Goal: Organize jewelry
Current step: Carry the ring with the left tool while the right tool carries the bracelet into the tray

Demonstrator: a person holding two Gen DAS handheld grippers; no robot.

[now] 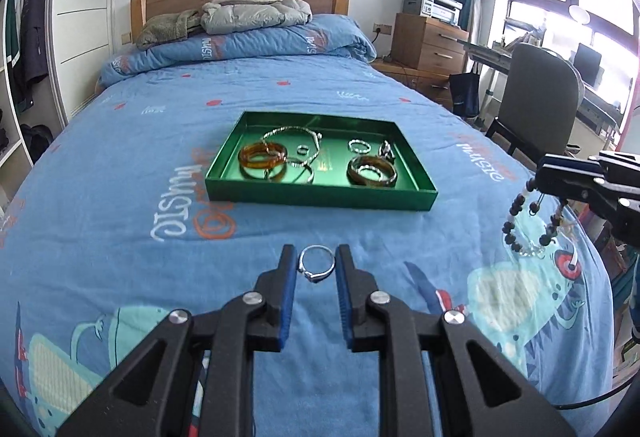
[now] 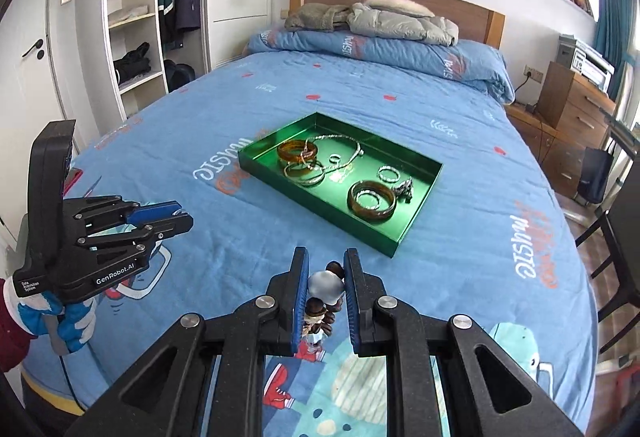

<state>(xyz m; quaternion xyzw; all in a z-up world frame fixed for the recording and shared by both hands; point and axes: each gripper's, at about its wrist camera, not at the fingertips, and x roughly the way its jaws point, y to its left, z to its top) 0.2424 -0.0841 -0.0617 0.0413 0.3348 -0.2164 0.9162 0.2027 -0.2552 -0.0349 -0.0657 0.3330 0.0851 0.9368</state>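
Note:
A green tray [image 1: 320,194] [image 2: 320,213] lies on the blue bed and holds amber bangles [image 1: 262,156] [image 2: 371,200], a silver chain [image 1: 294,133] and small rings. My left gripper [image 1: 316,265] is shut on a thin silver ring [image 1: 316,264], held above the quilt short of the tray. My right gripper [image 2: 326,269] is shut on a beaded bracelet [image 2: 325,287] of dark and pale beads. In the left wrist view that bracelet [image 1: 528,221] dangles from the right gripper [image 1: 538,177] at the right edge. The left gripper [image 2: 180,215] shows at the left of the right wrist view.
A folded quilt [image 1: 240,49] and grey jackets [image 1: 256,13] lie by the wooden headboard. A nightstand with a printer [image 1: 430,37], a desk and a chair [image 1: 540,93] stand to the right of the bed. An open wardrobe [image 2: 136,17] stands to the left.

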